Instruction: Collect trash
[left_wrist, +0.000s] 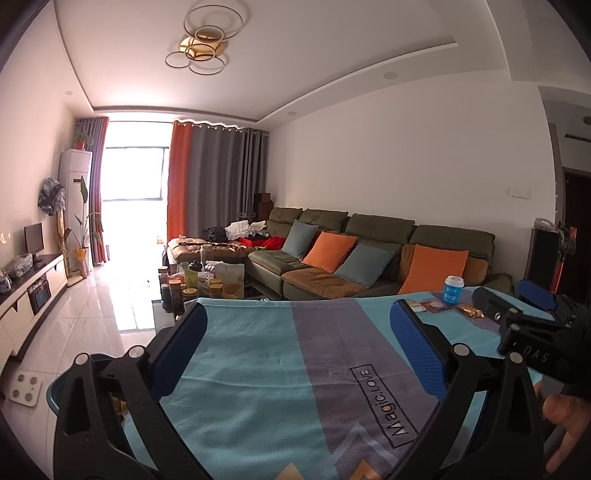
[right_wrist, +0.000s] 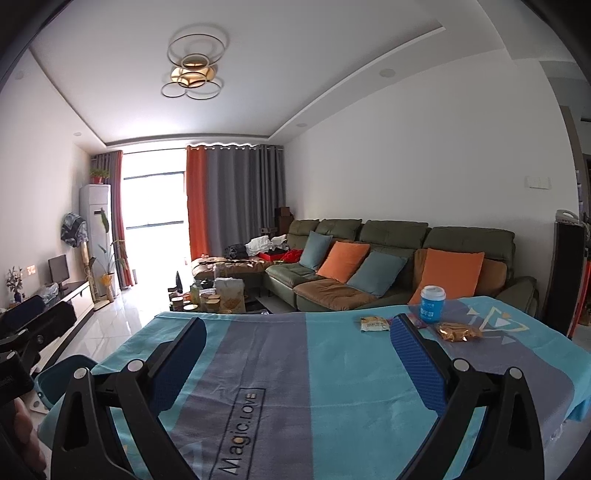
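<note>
Both grippers hover spread wide over the cloth with nothing held — left gripper above its left half, right gripper nearer the middle. Bare cloth fills the gap between each pair of fingers. By the far right edge sit the trash: a pale wrapper, a gold packet and an upright blue cup, close together. A blue bin sits low off the cloth's left edge. Beyond lies a sofa — open floor to its left.
</note>
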